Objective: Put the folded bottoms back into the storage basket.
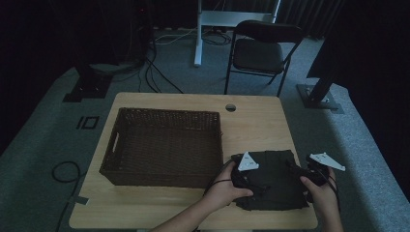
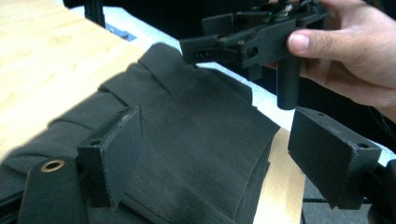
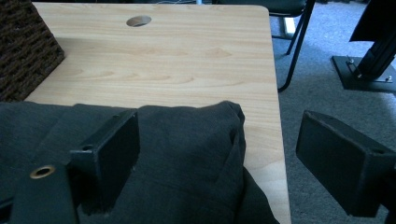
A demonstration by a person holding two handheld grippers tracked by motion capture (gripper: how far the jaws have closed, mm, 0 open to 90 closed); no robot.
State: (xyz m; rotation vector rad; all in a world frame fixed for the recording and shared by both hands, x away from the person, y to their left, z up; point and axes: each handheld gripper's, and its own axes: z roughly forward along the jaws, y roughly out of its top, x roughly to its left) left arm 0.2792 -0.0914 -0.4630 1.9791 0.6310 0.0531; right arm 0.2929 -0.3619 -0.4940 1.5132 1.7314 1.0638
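- While both hands hover low at the near right of the surface point(image 1: 159, 205), a folded dark cloth point(image 1: 273, 181) lies there, just right of the wicker basket point(image 1: 162, 145).
- Left tool point(image 2: 212, 158): jaws spread wide over the cloth, pinching nothing.
- Right tool point(image 3: 219, 158): jaws spread over the cloth's right edge, nothing gripped.

Dark cloth on pale wood

The folded cloth point(image 1: 273, 179) is charcoal-black and plain; the desk point(image 1: 251, 121) is light wood grain; the woven basket point(image 1: 164, 145) is dark brown; both grippers' jaws are black.
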